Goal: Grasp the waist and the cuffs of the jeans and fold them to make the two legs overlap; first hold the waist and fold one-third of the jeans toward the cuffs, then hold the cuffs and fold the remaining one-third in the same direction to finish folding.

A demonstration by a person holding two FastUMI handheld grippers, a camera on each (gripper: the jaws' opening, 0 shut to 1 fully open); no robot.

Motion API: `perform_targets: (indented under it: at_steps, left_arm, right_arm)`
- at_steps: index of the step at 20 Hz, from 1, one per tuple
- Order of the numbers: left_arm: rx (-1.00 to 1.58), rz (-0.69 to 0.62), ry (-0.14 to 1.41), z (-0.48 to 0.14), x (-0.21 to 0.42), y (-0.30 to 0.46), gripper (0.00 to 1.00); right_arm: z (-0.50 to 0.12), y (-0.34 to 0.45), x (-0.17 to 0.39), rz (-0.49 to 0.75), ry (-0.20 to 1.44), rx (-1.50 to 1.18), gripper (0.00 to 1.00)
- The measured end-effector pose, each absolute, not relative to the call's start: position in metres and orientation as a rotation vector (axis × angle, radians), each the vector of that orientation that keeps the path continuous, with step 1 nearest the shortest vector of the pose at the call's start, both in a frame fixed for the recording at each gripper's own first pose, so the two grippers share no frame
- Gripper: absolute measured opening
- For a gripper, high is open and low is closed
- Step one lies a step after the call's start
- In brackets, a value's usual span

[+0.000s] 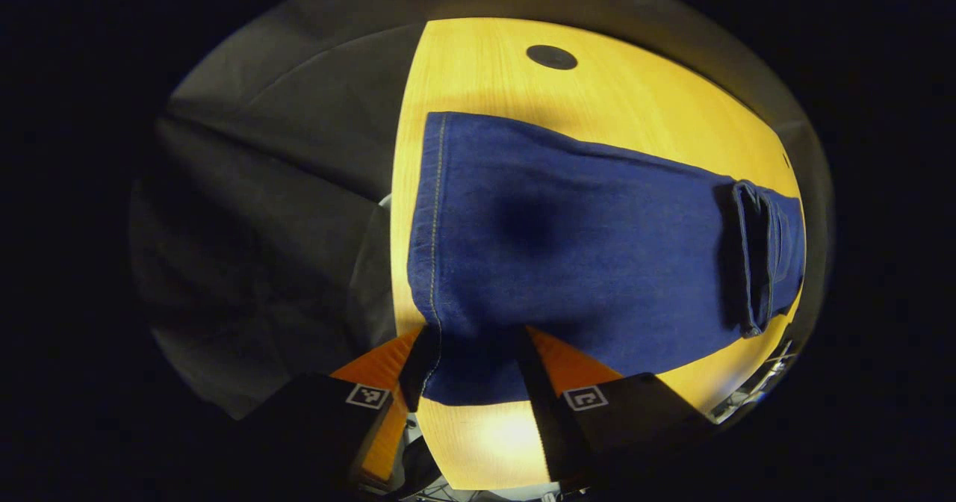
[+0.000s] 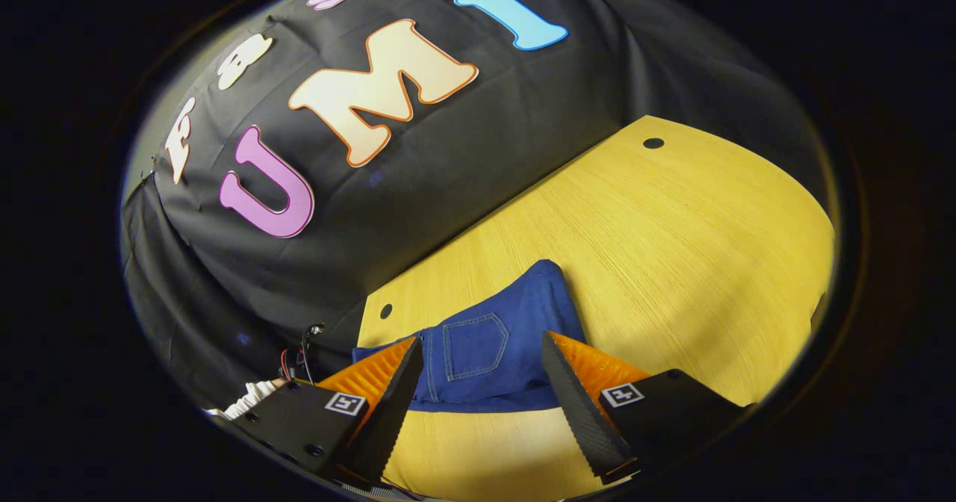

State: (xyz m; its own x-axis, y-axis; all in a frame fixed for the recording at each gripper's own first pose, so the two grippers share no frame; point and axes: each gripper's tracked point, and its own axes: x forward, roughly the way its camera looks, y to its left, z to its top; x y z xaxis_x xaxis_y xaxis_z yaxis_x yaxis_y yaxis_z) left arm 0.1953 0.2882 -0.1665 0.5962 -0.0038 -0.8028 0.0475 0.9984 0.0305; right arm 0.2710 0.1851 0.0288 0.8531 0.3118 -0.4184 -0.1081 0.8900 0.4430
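Dark blue jeans (image 1: 582,263) lie flat on the yellow wooden table (image 1: 635,91), legs overlapped. The stitched cuff hem (image 1: 433,225) runs along the left in the left gripper view, and the waist end is folded over at the right (image 1: 762,255). My left gripper (image 1: 474,382) is open, with the near corner of the cuffs lying between its spread fingers. In the right gripper view the folded waist part (image 2: 485,338) shows a back pocket (image 2: 474,346). My right gripper (image 2: 485,412) is open just before it, fingers wide apart on either side of the cloth.
Round dark cable holes are set in the table (image 2: 709,248), one far off (image 2: 653,143), one near the left edge (image 2: 386,311); another shows in the left gripper view (image 1: 551,57). Wires (image 2: 302,349) hang beyond the table's left edge. Black cloth walls surround the table.
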Motion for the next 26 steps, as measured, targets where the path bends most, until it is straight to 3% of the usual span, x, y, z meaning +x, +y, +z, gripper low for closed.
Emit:
perform_targets:
  at_steps: [1,2,3,4,5,13,22,26]
  left_arm:
    - [0.059,-0.043,0.928,-0.167,0.196,0.282,0.55]
    - [0.060,-0.057,0.923,-0.166,0.196,0.278,0.46]
    - [0.053,-0.046,0.915,-0.170,0.198,0.276,0.27]
    - [0.040,-0.031,0.906,-0.166,0.198,0.272,0.22]
    - [0.039,-0.027,0.907,-0.165,0.194,0.271,0.06]
    - [-0.075,-0.022,0.915,-0.161,0.192,0.264,0.00]
    - [-0.263,-0.128,0.836,-0.109,0.181,0.209,0.00]
    - [-0.253,-0.104,0.783,-0.071,0.161,0.173,0.00]
  right_arm:
    - [0.031,0.184,0.269,0.227,0.498,0.427,0.98]
    - [0.034,0.183,0.267,0.229,0.494,0.432,0.98]
    - [0.035,0.183,0.264,0.231,0.490,0.435,0.98]
    - [0.037,0.182,0.262,0.230,0.484,0.437,0.98]
    - [0.040,0.179,0.259,0.228,0.477,0.438,0.98]
    - [0.055,0.146,0.236,0.181,0.436,0.432,0.98]
    - [0.066,0.081,0.222,0.129,0.402,0.446,0.98]
    - [0.060,0.055,0.231,0.167,0.430,0.414,0.98]
